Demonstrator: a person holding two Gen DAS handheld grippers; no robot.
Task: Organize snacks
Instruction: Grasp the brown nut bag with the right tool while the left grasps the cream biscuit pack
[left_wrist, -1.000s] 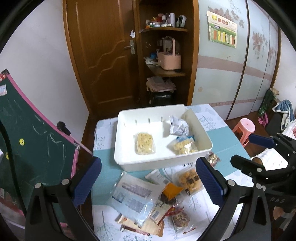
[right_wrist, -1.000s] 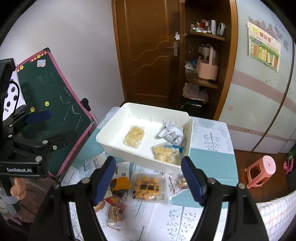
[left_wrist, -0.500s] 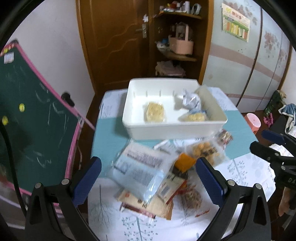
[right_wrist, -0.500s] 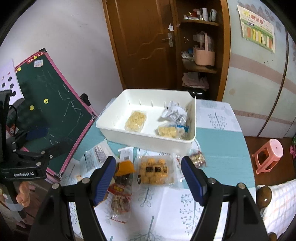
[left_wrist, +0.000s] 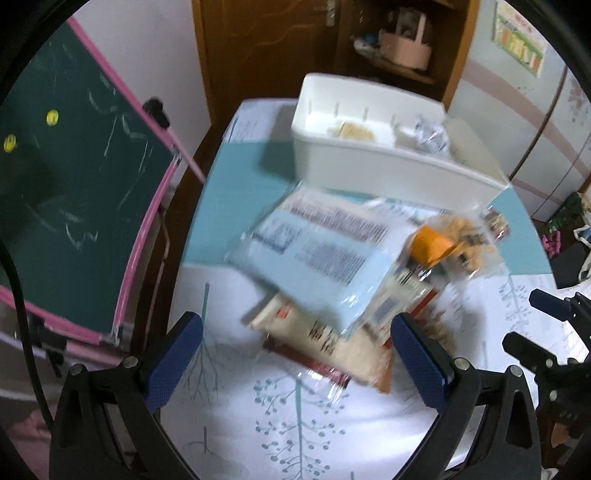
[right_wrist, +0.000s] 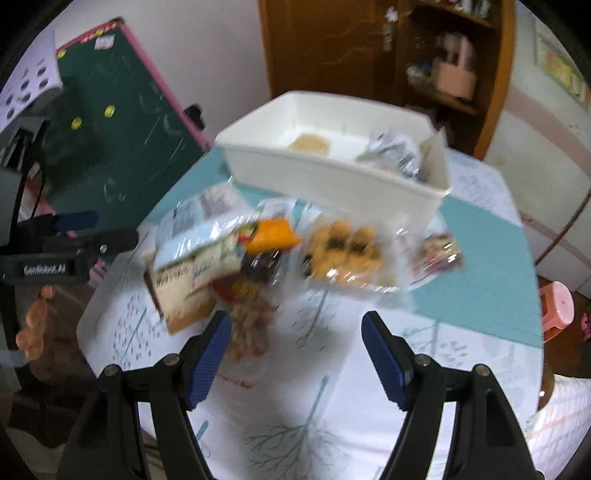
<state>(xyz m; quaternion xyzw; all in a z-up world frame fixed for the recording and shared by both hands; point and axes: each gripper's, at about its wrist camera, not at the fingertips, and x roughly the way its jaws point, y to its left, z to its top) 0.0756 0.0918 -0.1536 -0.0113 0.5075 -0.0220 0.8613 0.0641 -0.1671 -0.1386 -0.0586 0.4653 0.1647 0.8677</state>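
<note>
A white bin (left_wrist: 388, 162) (right_wrist: 332, 173) stands at the far side of the table and holds a few snack packs. In front of it lies a pile of loose snacks. A pale blue printed pack (left_wrist: 321, 251) (right_wrist: 195, 225) lies on top of a brown pack (left_wrist: 332, 350) (right_wrist: 184, 291). A clear pack of yellow cakes (right_wrist: 343, 254) lies to the right. My left gripper (left_wrist: 295, 362) is open and empty, low over the blue pack. My right gripper (right_wrist: 295, 354) is open and empty, just in front of the cakes.
A green chalkboard with a pink frame (left_wrist: 74, 192) (right_wrist: 122, 122) leans at the table's left. A wooden door and shelves (left_wrist: 369, 44) stand behind. A pink stool (right_wrist: 557, 306) is on the floor at right. The tablecloth (left_wrist: 295, 424) is white and teal.
Both grippers have dropped and moved forward toward the snack pile; the bin and packs look larger and blurred. Both stayed open. No snack has moved.
</note>
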